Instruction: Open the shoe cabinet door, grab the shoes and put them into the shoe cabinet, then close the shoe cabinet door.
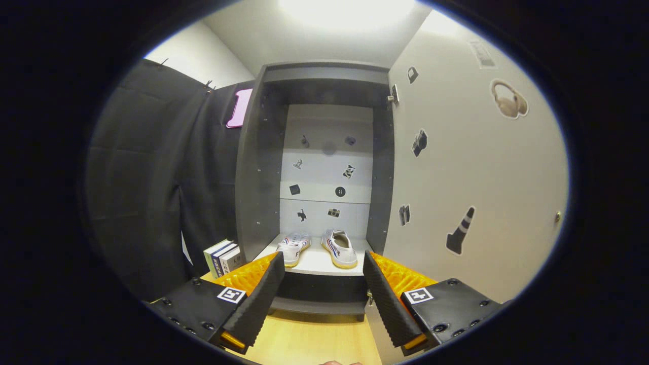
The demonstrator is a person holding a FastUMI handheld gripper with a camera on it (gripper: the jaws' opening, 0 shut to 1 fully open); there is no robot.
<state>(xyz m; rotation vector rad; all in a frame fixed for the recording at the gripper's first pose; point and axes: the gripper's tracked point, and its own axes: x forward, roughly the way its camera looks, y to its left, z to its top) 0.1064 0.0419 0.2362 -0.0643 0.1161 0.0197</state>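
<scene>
In the gripper view the claw [320, 263] hangs wide open with nothing between its two fingers, which point toward the shoe cabinet [324, 167] straight ahead. The cabinet stands open: its door [471, 172] is swung out to the right of the claw and runs alongside the right finger, its pale inner face dotted with small stickers, among them a traffic cone and a pair of headphones. Beyond the fingertips, on the cabinet's bottom shelf [317, 261], sit two white shoes [317, 248] side by side and slightly apart. The left shoe [294, 247] lies just past the tip of the left finger, the right shoe [339, 247] a little inward of the right finger, both well inside the cabinet and neither touched by the claw. The cabinet's pale back panel above them carries more small dark stickers. To the left of the left finger a few books [224, 257] stand upright against the cabinet's outer side wall. Below the claw and in front of the cabinet base a light wooden surface [309, 339] shows between the fingers.
</scene>
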